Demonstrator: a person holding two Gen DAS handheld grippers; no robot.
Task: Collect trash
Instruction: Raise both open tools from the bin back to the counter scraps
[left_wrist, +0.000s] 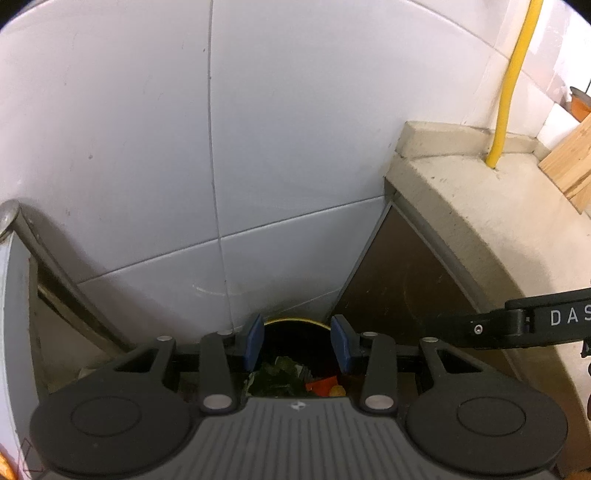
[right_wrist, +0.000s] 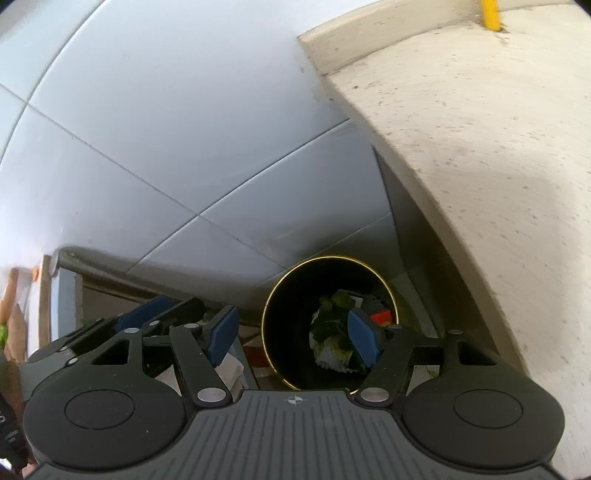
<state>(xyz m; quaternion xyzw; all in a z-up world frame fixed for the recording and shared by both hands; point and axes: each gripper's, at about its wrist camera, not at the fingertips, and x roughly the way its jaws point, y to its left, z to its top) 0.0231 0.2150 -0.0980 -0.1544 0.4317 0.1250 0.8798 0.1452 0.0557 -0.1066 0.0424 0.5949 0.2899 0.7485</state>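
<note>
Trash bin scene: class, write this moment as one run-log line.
stage: over bin | trash bin: holds green scraps, red piece | left gripper: jaws empty | right gripper: jaws open, empty

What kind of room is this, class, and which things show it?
Probably a kitchen corner: white wall tiles, a stone counter with a yellow pipe rising from it, and a bin holding green scraps.

My way down to the bin (right_wrist: 328, 325) runs through a narrow corner: tiled wall (right_wrist: 166, 147) behind, stone counter (right_wrist: 480, 184) overhanging on the right, my left gripper (right_wrist: 155, 314) crowding the left. The bin mouth stands unobstructed.
</note>
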